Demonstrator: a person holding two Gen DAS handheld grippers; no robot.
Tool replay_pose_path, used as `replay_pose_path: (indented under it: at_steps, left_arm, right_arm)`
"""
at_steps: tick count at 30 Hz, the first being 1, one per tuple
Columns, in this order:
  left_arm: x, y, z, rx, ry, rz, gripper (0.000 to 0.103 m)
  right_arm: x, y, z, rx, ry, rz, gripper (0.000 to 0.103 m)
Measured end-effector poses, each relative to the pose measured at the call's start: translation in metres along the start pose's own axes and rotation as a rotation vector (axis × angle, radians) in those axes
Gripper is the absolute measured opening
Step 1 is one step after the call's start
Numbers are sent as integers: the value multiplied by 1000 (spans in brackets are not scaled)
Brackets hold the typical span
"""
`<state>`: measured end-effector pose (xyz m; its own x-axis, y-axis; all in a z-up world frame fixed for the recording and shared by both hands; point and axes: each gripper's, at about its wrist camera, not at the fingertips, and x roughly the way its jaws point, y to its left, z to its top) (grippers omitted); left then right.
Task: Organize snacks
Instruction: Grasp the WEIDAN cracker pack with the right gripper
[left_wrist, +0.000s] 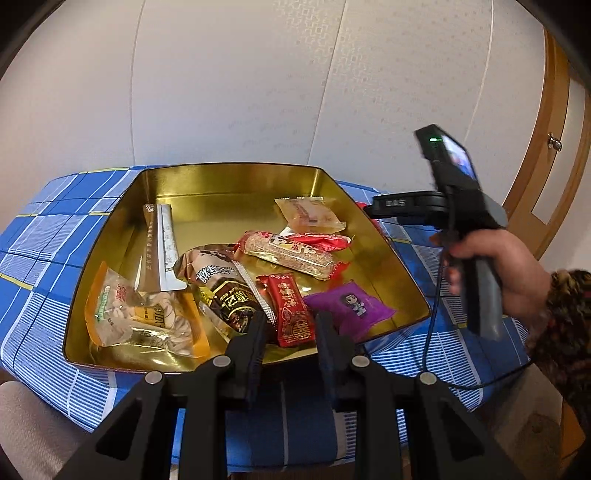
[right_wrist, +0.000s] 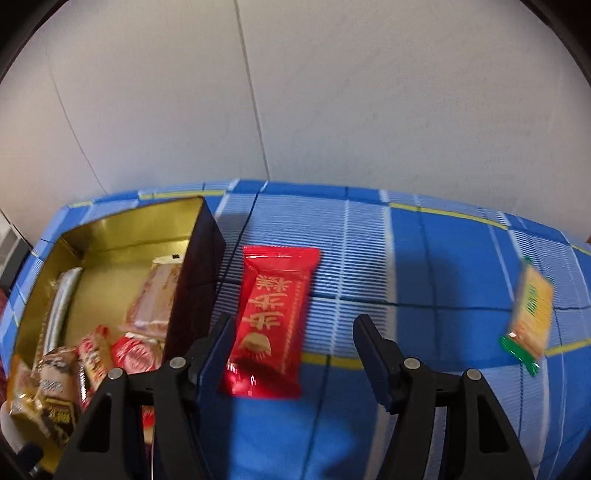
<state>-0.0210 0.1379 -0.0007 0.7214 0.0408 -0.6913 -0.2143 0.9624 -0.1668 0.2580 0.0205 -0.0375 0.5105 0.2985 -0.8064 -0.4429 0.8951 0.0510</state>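
Sorting snacks into the tin (left_wrist: 110, 236): we use the tin as our landmark throughout. It sits on the blue checked surface (left_wrist: 48, 236) and already holds a mixed heap of packets, among them a small red bar (left_wrist: 293, 310) and a purple sachet (left_wrist: 351, 306) against its near wall.

Left hand-held gripper (left_wrist: 290, 332): the fingers stand a narrow gap apart just over the tin's near rim. The small red bar lies beyond the gap, and we see no pad pressing on it, so we judge this tool empty.

Right hand-held gripper (right_wrist: 295, 350): jaws well apart, nothing between the pads. It hangs over the surface just outside the tin's dark side wall. A red packet (right_wrist: 275, 321) lies flat there, close beside that wall, its near end partly between the fingers. A green-and-orange packet (right_wrist: 530, 317) lies well away from the tin, blurred in this view.

Judgement: the red packet looks like the next pick, with the far packet left after it.

Risks from here:
- The inner finger (right_wrist: 218, 354) is very near the tin wall; lowering it as it stands could strike or shove the tin.
- The packet is flat and glossy, so pads closing from above may slide over the film or pinch only a crimped end, letting it swing and drop short of the tin.
- The cable (left_wrist: 432, 332) trailing from the right tool crosses the surface beside the tin and could snag.
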Motion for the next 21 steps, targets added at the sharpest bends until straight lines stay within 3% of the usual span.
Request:
replay_pose_path:
  at_steps: [6,11,14,17,21]
  left_arm:
    - [0,-3,-1,8,4,3,27]
    - [3,-9,-1,21,9,-1,27]
    - [4,-14,-1,29,12,-5,27]
    - [6,-20,0,39,20,-12,27]
    - [7,-29,3,48,31,-25,27]
  right_arm:
    - [16,-13,1,63,37,31,67]
    - [0,-34,-25,43,26,-46,64]
    - [-17,-49,-45,44,11,-34,64]
    - [-43,-72,-62,112,-61,25,64]
    - [-70,-115,-60,217,-189,-116,66]
